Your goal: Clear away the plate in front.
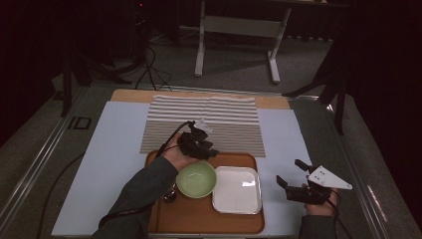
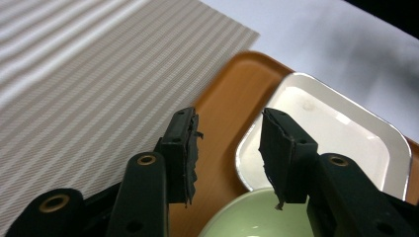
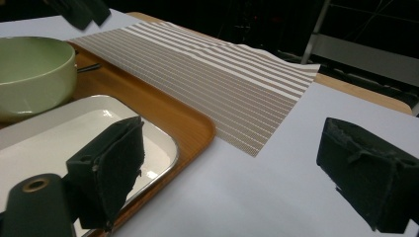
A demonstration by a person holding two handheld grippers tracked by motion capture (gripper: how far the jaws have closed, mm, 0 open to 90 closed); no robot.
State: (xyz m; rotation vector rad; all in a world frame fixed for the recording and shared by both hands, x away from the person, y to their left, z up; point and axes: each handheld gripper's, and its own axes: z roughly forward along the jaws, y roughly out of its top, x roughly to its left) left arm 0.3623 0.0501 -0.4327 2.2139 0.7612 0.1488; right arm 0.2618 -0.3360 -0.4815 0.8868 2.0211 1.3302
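A pale matte sheet [image 1: 99,164] covers the tabletop, smooth and rectangular. On it lies a woven placemat [image 1: 204,122] with fine grey and white stripes, its near edge just at the tray. The tray [image 1: 199,219] is a rounded rectangle of orange-brown wood with a low lip. It carries a square white dish [image 1: 238,189] with glossy glaze and rounded corners, and beside it, touching or nearly so, a round pale green bowl [image 1: 196,180], smooth and empty. A small dark metal piece [image 1: 170,195] sits left of the bowl, too small to identify. The left gripper [image 1: 208,153] hovers just above the bowl's far rim, jaws half apart and empty. The right gripper [image 1: 290,173] rests over the sheet right of the tray, jaws wide, holding nothing.
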